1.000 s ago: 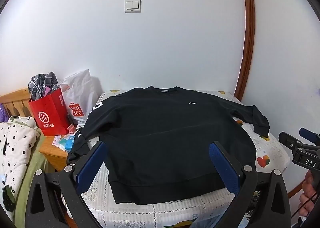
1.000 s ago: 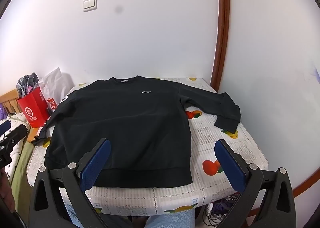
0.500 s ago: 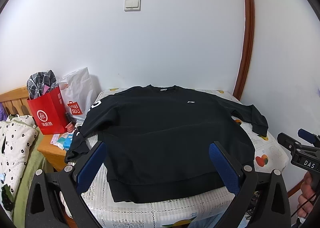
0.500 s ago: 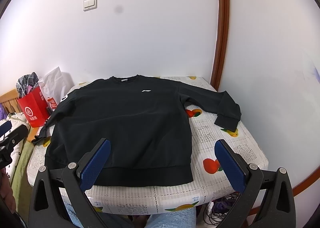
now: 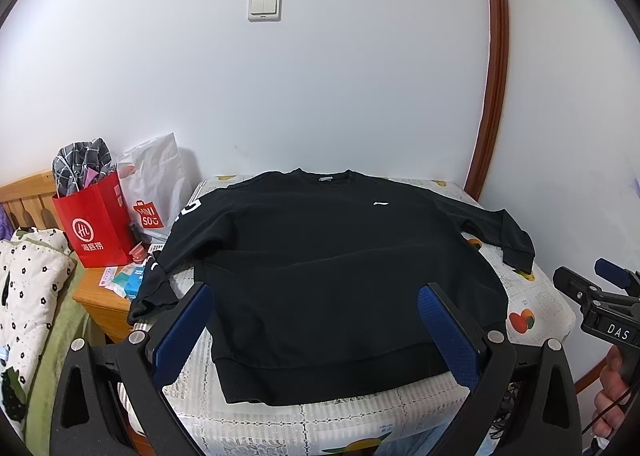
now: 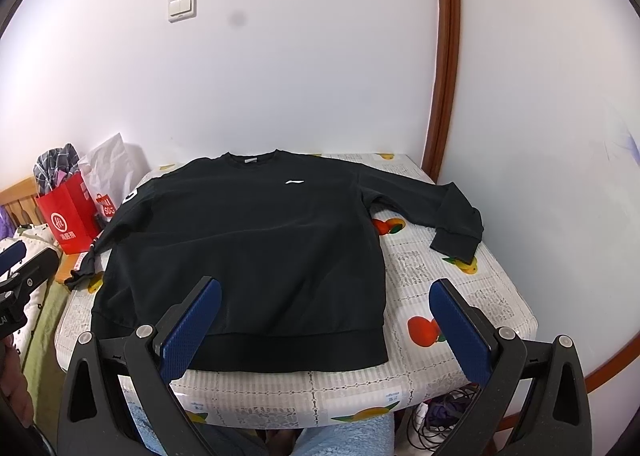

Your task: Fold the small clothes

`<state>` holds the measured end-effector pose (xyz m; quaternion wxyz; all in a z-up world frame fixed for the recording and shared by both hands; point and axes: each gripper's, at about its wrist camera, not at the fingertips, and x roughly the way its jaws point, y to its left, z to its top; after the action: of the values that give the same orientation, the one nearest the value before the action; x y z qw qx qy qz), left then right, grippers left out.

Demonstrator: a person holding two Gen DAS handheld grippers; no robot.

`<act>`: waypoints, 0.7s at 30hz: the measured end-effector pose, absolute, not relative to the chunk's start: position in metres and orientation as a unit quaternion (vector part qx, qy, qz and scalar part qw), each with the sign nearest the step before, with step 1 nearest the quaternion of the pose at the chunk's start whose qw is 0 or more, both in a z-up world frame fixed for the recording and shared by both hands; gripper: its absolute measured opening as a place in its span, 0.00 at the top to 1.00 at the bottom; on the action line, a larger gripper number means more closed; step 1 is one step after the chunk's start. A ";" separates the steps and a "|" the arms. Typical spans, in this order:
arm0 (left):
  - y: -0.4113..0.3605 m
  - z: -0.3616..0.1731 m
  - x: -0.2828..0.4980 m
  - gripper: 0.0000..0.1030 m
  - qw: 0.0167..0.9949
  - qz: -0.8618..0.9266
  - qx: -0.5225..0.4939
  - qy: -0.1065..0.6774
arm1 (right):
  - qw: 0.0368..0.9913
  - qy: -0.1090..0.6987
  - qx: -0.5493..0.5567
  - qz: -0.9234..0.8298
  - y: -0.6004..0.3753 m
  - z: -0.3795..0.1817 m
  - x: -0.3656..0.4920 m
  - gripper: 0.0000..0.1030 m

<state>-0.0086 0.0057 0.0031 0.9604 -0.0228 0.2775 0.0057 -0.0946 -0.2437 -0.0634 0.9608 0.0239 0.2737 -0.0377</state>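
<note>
While it lies flat and face up on the table (image 6: 460, 288), the black sweatshirt (image 6: 248, 256) has not yet been folded: its collar is toward the far wall, its hem band runs along the near edge, and both sleeves are spread outward. The right sleeve (image 6: 436, 208) rests fully on the fruit-printed tablecloth (image 5: 520, 296), cuff turned down toward the near side; the left sleeve (image 5: 176, 244) runs off the table's left edge and its cuff hangs over the side. Both tools are held back, short of the cloth. The left gripper (image 5: 316, 336) has its jaws wide apart with nothing between them, looking over the hem, and the right gripper (image 6: 324, 332) is likewise spread and empty, framing the hem's right corner.

The step in hand appears to be the first fold, most likely bringing a sleeve across the body. To do it well, each tool should pinch at a seam or cuff, where the fabric is thicker and less likely to slip, and lift only enough to clear the body before laying it down. The hanging left sleeve probably wants gathering first, since its weight could drag the shoulder askew.

Beside the table's left edge sits a wooden nightstand (image 5: 100, 296) carrying a red paper bag (image 5: 96, 224) and a white Miniso bag (image 5: 156, 184), close enough that a wide swing of the left tool might brush them.
</note>
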 end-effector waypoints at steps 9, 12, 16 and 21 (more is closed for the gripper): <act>0.007 0.003 -0.008 0.00 0.960 0.006 -0.023 0.278 | 0.961 0.274 0.024 -0.040 -0.243 -0.062 -0.097 0.01; 0.007 0.003 -0.008 0.00 0.960 0.005 -0.023 0.278 | 0.961 0.274 0.026 -0.040 -0.244 -0.061 -0.097 0.01; 0.007 0.002 -0.009 0.00 0.960 0.005 -0.023 0.278 | 0.960 0.275 0.027 -0.041 -0.245 -0.060 -0.097 0.01; 0.008 0.002 -0.009 0.00 0.960 0.006 -0.024 0.278 | 0.960 0.275 0.027 -0.042 -0.247 -0.060 -0.097 0.01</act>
<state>-0.0091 0.0080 0.0023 0.9603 -0.0236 0.2779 0.0055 -0.0966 -0.2468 -0.0597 0.9601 0.0273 0.2752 -0.0420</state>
